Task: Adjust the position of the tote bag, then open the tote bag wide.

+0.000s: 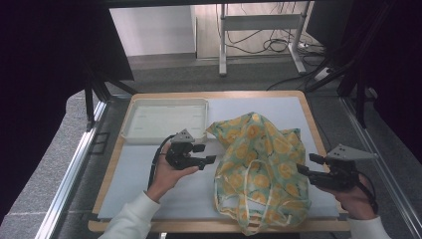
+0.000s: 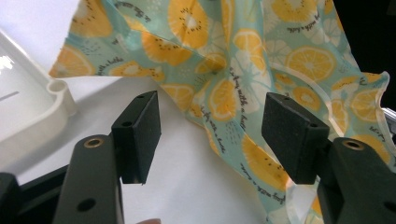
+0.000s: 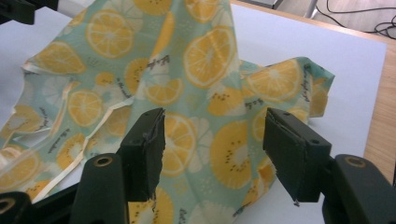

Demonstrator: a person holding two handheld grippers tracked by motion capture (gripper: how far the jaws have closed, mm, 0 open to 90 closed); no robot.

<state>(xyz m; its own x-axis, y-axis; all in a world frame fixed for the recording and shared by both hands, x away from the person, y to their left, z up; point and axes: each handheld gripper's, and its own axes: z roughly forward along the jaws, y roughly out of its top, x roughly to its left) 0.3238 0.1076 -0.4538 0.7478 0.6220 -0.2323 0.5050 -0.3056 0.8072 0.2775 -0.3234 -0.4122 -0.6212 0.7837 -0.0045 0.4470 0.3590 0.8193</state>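
— Closing in from both sides: the left gripper (image 1: 205,154) and the right gripper (image 1: 304,164) flank a crumpled lemon-print bag (image 1: 259,169) on the white mat (image 1: 149,174). How far along does the job look?

— Barely begun, by my reading. Both sets of jaws stand wide with nothing between the pads, and the bag lies in an untidy heap, its pale strap (image 3: 88,140) trailing loose.

— Where does the cloth sit against each pair of jaws?

— In the left gripper view the bag (image 2: 243,79) lies ahead of the jaws and toward the right-hand one, its folded edge just beyond that pad; bare mat lies before the left-hand one. In the right gripper view the bag (image 3: 187,74) lies straight ahead of the jaws and runs on beneath them, near but not pinched.

— Any edges to mind?

— A white tray (image 1: 164,119) sits behind the left gripper, its rounded corner (image 2: 60,91) near the left-hand jaw. The wooden table edge (image 3: 380,112) runs well off beyond the right-hand jaw of the right gripper.

— Room to work?

— Open mat on the left jaws' near side; less behind, toward the tray.
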